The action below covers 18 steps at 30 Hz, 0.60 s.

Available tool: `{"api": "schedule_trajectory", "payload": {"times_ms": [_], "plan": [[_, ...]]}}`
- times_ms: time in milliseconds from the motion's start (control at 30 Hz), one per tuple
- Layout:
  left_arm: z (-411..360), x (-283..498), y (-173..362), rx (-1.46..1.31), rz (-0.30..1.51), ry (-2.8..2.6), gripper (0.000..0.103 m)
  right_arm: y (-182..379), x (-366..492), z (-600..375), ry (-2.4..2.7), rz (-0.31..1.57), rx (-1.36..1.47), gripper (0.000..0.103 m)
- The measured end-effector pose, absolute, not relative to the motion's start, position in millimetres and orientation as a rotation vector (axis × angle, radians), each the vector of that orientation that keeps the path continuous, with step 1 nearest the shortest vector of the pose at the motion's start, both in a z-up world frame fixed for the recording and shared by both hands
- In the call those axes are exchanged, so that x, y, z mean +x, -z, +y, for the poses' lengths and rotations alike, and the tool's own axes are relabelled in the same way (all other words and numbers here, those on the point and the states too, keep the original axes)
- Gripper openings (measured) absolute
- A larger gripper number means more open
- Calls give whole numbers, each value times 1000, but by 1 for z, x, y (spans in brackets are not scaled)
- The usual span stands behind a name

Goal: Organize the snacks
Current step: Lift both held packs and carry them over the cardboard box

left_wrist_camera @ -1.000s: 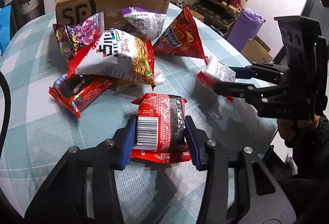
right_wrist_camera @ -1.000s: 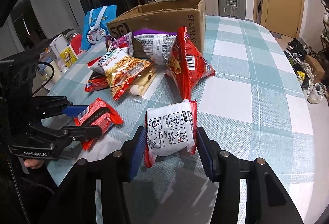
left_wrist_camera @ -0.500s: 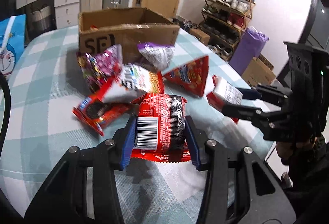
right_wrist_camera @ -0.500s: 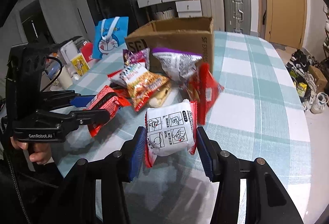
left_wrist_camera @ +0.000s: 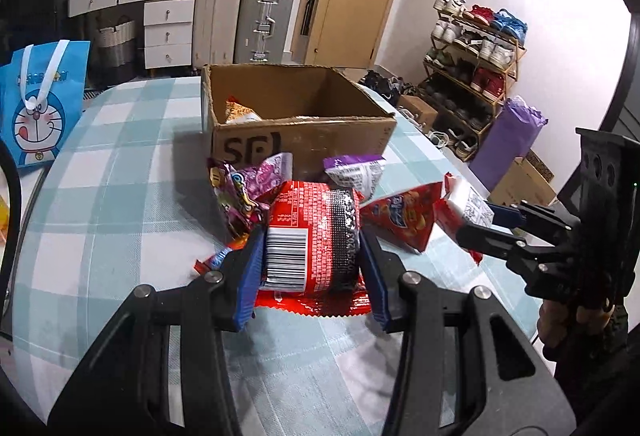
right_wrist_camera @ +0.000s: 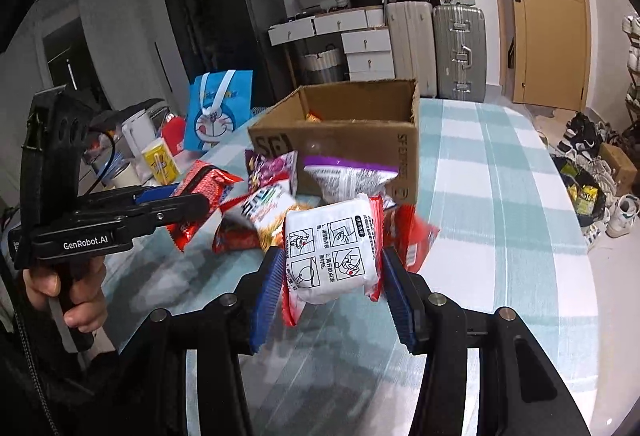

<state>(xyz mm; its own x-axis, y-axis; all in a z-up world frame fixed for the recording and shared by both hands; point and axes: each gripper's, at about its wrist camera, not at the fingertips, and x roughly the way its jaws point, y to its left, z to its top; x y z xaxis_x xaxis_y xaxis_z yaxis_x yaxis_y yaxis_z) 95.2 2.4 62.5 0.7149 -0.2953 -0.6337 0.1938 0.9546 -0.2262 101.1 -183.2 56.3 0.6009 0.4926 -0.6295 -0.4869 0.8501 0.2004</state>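
1. Left gripper (left_wrist_camera: 312, 268) clamped on a red-and-black snack pack (left_wrist_camera: 314, 236), barcode side up, blue pads pressed on both its sides; pack held up off the table, in front of the cardboard box (left_wrist_camera: 300, 140).
2. Right gripper (right_wrist_camera: 330, 288) clamped on a white-and-red snack pack (right_wrist_camera: 332, 248), printed-diagram face toward the camera; also held in the air, in front of the box's near wall.
3. Box is open-topped, sits on the checked tablecloth (left_wrist_camera: 120, 196); one orange packet (left_wrist_camera: 240, 112) visible inside at its left rear.
4. Pile of loose snacks against the box's front wall: purple-pink bag (left_wrist_camera: 248, 184), white bag with purple top (left_wrist_camera: 354, 172), red triangular bag (left_wrist_camera: 404, 220).
5. In the right wrist view, a white-orange noodle-snack bag (right_wrist_camera: 268, 208) lies in the same pile in front of the box.
6. Blue Doraemon bag (left_wrist_camera: 40, 104) stands left of the box, well apart.
7. Suitcases (left_wrist_camera: 264, 20) and drawers behind the box; shoe rack (left_wrist_camera: 476, 48) right of it.
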Motion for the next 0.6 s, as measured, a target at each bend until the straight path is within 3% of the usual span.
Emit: {"api": "schedule_trajectory", "payload": {"times_ms": [600], "plan": [[6, 151, -79, -149, 678, 196, 42, -74, 145, -177, -541, 697, 64, 50]]}}
